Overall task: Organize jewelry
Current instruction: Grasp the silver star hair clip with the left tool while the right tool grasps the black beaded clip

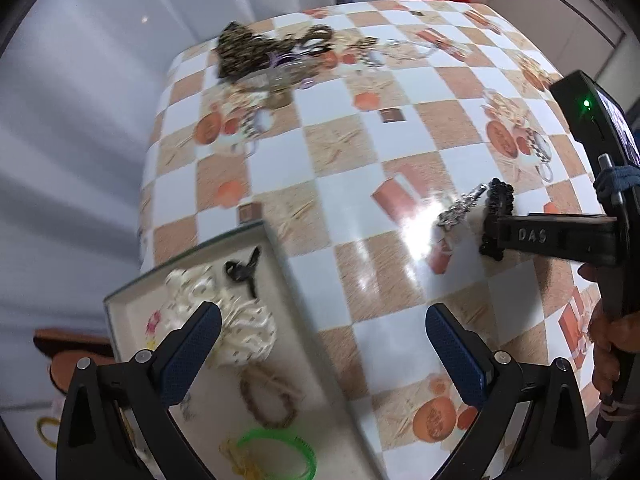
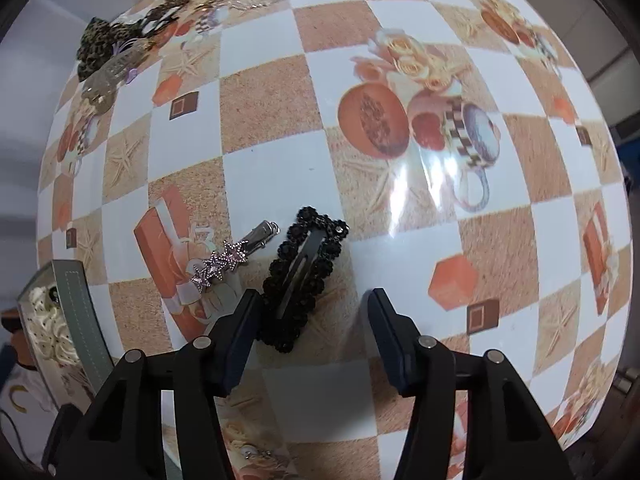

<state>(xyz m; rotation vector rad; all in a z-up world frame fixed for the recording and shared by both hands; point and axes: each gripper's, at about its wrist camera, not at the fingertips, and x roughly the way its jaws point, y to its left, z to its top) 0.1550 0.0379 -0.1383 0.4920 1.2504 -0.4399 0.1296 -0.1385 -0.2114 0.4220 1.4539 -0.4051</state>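
At the near left the shallow grey-rimmed jewelry tray (image 1: 120, 300) waits under the left gripper (image 1: 324, 344), fingers spread and empty, while the right gripper (image 2: 312, 320), also released, hovers low over the black beaded snap hair clip (image 2: 304, 272) on the checkered counter (image 2: 280, 100), and should, I think, close squarely across its width, avoiding the silver star clip (image 2: 228, 260) just beside it.

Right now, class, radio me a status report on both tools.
Left tool open over tray. Right tool open, at black clip, not gripping. Star clip close beside it.
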